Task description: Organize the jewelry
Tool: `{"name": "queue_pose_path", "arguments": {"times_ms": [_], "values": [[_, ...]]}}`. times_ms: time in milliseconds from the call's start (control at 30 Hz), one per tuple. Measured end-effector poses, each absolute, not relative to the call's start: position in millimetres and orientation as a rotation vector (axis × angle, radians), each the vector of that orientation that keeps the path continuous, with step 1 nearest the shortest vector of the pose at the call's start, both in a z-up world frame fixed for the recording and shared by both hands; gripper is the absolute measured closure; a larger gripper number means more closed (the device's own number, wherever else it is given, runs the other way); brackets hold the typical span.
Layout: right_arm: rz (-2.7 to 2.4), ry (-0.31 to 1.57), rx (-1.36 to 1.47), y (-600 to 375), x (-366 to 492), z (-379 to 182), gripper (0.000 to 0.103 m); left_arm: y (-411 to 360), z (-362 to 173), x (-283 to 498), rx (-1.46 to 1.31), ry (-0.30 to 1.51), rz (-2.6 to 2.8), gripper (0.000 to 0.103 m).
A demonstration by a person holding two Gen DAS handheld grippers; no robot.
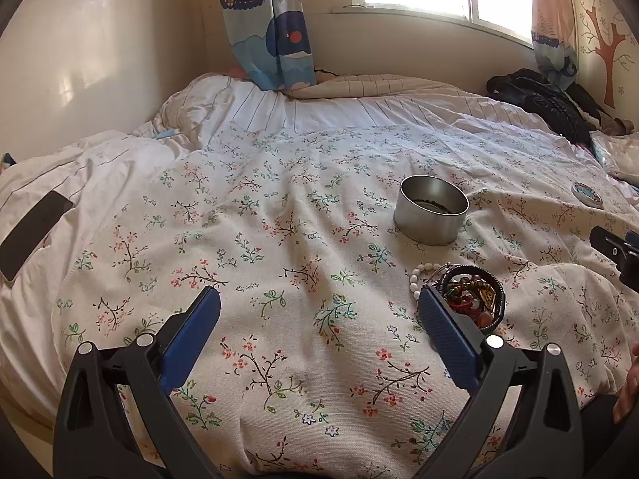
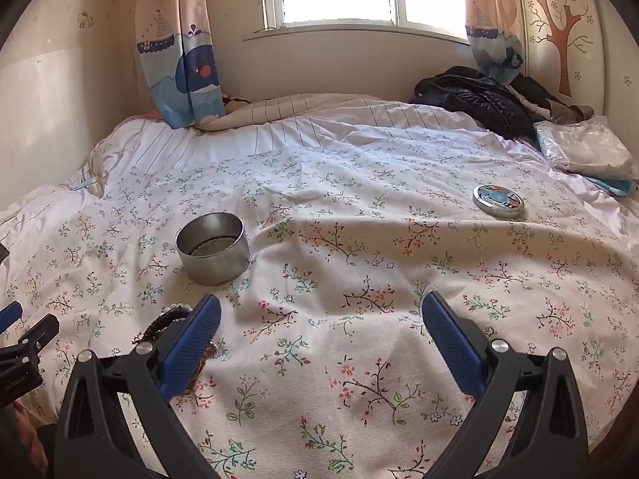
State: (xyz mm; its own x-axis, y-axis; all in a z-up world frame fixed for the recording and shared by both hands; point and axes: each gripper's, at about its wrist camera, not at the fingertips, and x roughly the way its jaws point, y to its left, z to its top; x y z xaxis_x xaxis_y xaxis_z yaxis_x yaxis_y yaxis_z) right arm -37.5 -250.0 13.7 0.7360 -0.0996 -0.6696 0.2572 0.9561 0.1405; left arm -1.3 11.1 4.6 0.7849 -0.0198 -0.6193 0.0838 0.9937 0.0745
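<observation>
A heap of jewelry (image 1: 471,291), dark bangles and coloured beads with a white bead bracelet (image 1: 423,273), lies on the flowered bedspread just beyond my left gripper's right fingertip. An open round metal tin (image 1: 433,209) stands behind it. The tin's lid (image 1: 586,194) lies farther right. My left gripper (image 1: 319,299) is open, nothing between its blue pads. In the right wrist view the tin (image 2: 211,249) is left of centre, the lid (image 2: 499,198) far right, and the jewelry (image 2: 167,319) peeks out behind the left finger. My right gripper (image 2: 321,303) is open and holds nothing.
A dark phone (image 1: 34,235) lies on the white quilt at left. A black jacket (image 2: 475,97) and a plastic bag (image 2: 587,147) sit at the bed's far right corner. Curtains (image 2: 179,52) and a window stand behind. The other gripper shows at frame edges (image 1: 617,251).
</observation>
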Motion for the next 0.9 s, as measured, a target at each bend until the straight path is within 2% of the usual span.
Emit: {"name": "queue_pose_path", "arguments": {"times_ms": [267,900], "values": [[-0.205,0.677,0.208,-243,-52,23,0.006,11,4,-2,0.099,0.664,-0.058,0.008],[-0.195,0.712,0.217,-245,-45,17,0.006,11,4,-2,0.102,0.662,-0.059,0.008]]}}
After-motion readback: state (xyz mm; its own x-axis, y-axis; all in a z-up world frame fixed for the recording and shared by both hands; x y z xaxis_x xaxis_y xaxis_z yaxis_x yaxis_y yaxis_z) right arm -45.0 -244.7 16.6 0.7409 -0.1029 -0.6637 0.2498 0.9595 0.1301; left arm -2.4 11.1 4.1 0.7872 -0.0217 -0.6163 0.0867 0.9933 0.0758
